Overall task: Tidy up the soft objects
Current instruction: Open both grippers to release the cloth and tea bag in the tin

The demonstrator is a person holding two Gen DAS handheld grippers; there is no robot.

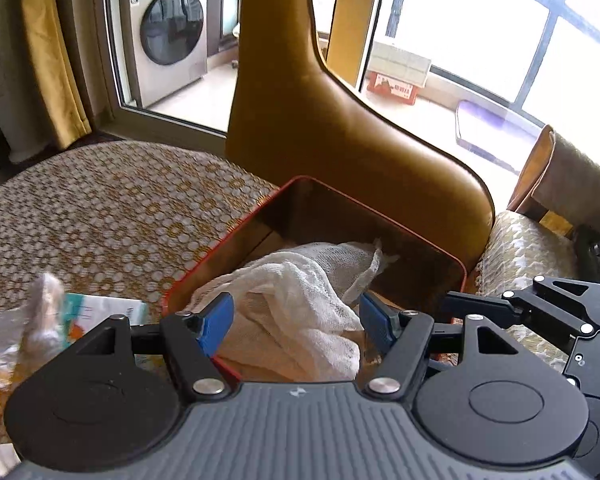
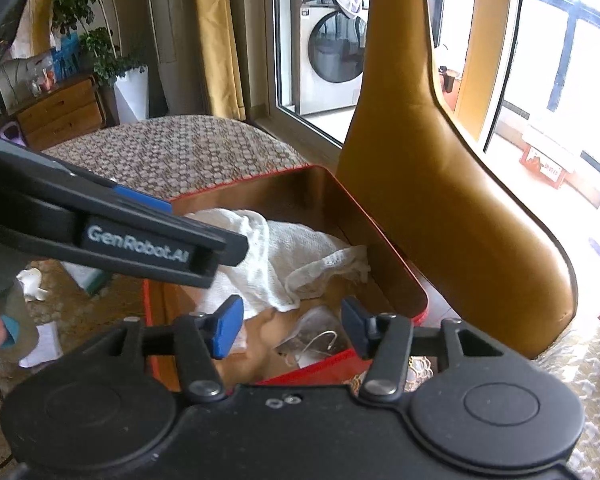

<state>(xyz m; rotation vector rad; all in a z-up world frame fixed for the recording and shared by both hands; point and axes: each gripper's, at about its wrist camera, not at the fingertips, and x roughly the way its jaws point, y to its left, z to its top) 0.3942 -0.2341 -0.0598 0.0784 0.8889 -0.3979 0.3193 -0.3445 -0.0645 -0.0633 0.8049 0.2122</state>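
A white gauze cloth point(image 1: 300, 284) lies bunched inside a red-rimmed metal tin point(image 1: 380, 202) on the patterned table. My left gripper point(image 1: 296, 320) is open, its blue pads on either side of the cloth's near part, just above the tin. In the right wrist view the cloth point(image 2: 284, 252) fills the far half of the tin point(image 2: 380, 248); a small clear packet point(image 2: 320, 340) lies in the near corner. My right gripper point(image 2: 292, 326) is open and empty above the tin's near edge. The left gripper's fingers point(image 2: 148, 236) reach in from the left.
A tan leather chair back point(image 1: 320, 120) stands right behind the tin. Wrappers and paper scraps point(image 1: 60, 312) lie on the tablecloth point(image 1: 120, 208) left of the tin. A glass door and washing machine point(image 1: 168, 36) are beyond.
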